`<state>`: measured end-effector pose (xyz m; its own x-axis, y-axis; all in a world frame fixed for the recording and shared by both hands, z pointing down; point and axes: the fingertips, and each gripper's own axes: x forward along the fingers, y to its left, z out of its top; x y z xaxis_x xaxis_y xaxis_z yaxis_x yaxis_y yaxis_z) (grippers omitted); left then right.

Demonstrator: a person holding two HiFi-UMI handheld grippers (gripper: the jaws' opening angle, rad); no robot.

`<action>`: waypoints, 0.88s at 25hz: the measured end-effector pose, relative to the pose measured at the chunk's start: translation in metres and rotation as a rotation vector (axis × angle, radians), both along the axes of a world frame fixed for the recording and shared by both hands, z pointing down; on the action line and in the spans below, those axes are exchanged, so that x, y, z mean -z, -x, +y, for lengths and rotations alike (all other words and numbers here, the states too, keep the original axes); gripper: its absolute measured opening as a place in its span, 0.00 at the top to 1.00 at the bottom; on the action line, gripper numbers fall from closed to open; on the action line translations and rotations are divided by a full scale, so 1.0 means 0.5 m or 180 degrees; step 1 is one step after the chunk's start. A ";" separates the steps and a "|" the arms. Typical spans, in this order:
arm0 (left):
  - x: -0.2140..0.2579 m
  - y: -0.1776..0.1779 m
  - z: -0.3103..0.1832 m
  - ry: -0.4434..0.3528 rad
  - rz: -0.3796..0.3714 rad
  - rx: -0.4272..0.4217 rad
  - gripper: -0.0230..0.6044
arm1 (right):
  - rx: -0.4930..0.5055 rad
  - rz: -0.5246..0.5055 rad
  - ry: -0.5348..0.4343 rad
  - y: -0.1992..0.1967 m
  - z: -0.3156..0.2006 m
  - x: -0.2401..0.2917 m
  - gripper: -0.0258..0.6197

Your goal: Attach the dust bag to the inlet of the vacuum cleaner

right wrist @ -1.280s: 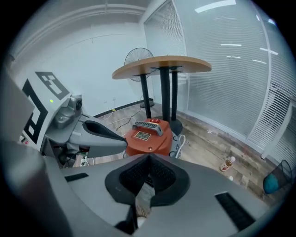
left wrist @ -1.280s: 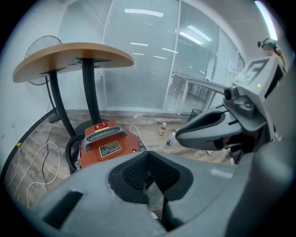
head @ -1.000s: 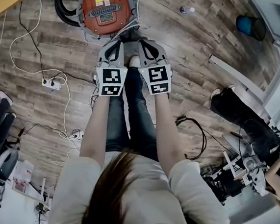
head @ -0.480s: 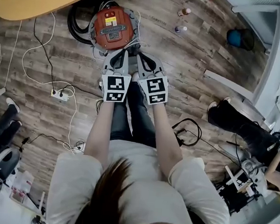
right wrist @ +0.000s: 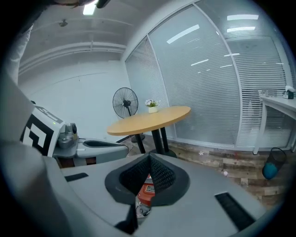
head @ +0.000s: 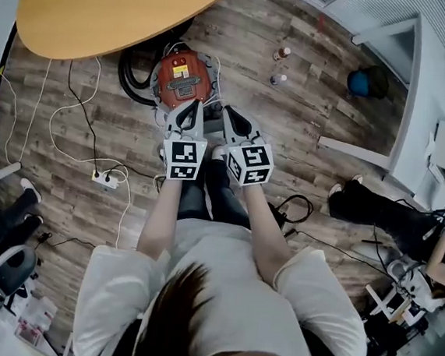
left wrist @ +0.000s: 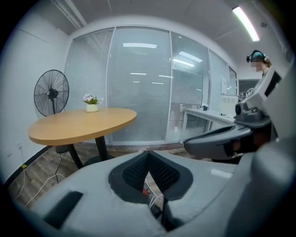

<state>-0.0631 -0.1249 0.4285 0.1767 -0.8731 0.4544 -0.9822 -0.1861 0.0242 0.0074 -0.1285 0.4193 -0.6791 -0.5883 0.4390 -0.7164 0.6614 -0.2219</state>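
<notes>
The red vacuum cleaner stands on the wood floor beside the round table, with a black hose coiled at its left. Both grippers hang side by side high above the floor, pointing toward it. The left gripper is shut with nothing between its pads. The right gripper is shut and empty too. In the left gripper view the closed jaws let a sliver of the vacuum show beneath them. Under the closed jaws in the right gripper view sits the vacuum's red lid. No dust bag shows in any view.
A round wooden table stands beyond the vacuum, a pedestal fan behind it. White cables and a power strip lie on the floor at left. Two bottles, a blue bin, a white desk and a seated person are at right.
Both grippers have risen together away from the vacuum, which now looks smaller and farther off. More of the round table has come into the head view. Both jaws stayed shut.
</notes>
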 end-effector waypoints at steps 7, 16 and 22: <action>0.107 0.025 -0.003 -0.0237 -0.0110 0.0025 0.94 | -0.0102 -0.0192 -0.0184 0.001 -0.002 0.112 0.96; 0.245 0.044 0.031 -0.0407 -0.0172 0.0206 0.94 | -0.0055 -0.0362 -0.0433 -0.009 0.037 0.236 0.96; 0.342 0.027 0.048 -0.0696 -0.0156 0.0163 0.94 | -0.0199 -0.0491 -0.0584 -0.056 0.042 0.314 0.96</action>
